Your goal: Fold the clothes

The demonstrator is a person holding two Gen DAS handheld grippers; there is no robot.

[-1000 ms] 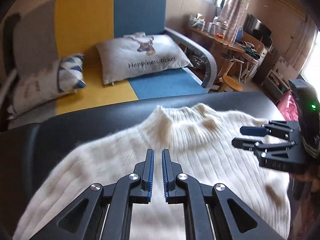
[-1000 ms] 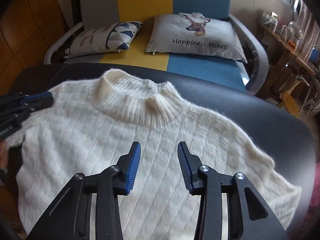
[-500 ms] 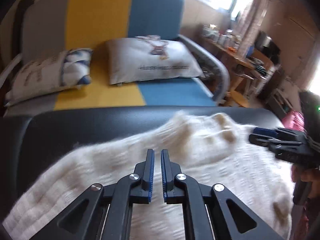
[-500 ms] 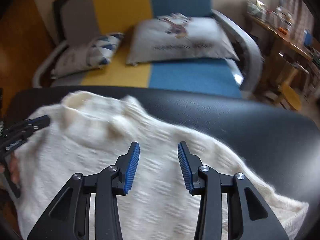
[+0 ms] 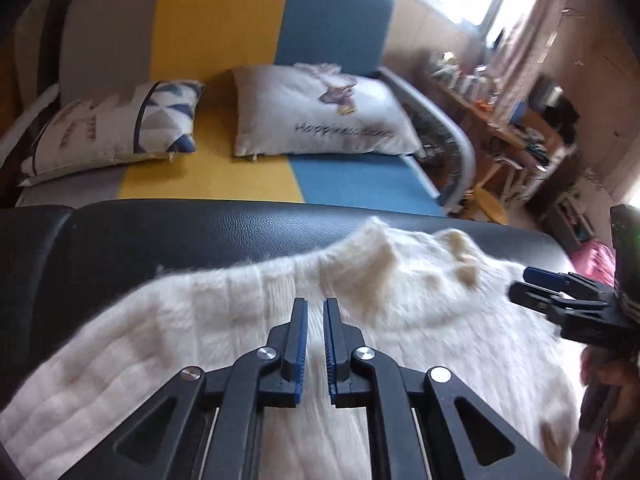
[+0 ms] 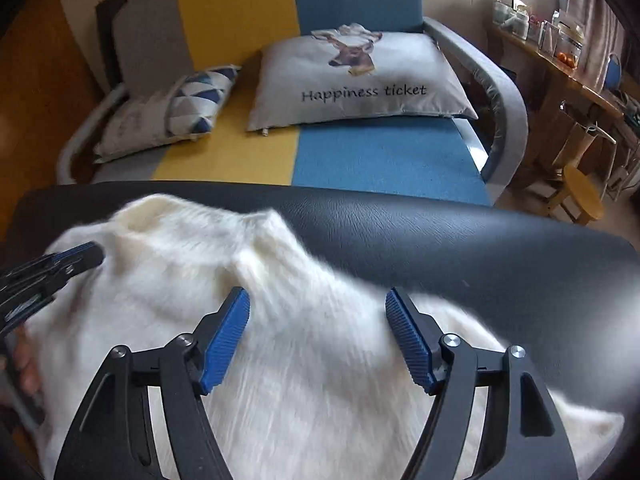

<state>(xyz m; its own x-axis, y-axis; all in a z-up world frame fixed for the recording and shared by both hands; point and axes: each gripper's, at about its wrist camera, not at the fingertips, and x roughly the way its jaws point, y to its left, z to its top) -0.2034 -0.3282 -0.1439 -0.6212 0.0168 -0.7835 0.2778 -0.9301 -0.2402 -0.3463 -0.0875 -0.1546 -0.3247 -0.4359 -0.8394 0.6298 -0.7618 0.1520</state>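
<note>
A fluffy white knit sweater (image 5: 400, 300) lies flat, collar away from me, on a black padded surface (image 5: 200, 240). My left gripper (image 5: 315, 304) hovers over the sweater's left shoulder, left of the collar, shut with nothing between its blue pads. In the right wrist view the sweater (image 6: 180, 280) spreads under my right gripper (image 6: 317, 296), whose jaws are opening wide above the right shoulder; no cloth is between the pads. The right gripper (image 5: 536, 284) shows at the left view's right edge, the left gripper (image 6: 86, 254) at the right view's left edge.
Beyond the padded surface (image 6: 480, 248) stands a grey, yellow and blue sofa (image 6: 360, 160) with a deer-print cushion (image 6: 360, 76) and a triangle-pattern cushion (image 6: 172, 116). A round wooden stool (image 6: 584, 192) and a cluttered wooden desk (image 6: 560, 68) are at the right.
The right gripper's jaws have spread much wider. The right gripper has shifted rightward off the chest toward the shoulder, and the left gripper has shifted leftward away from the collar.
</note>
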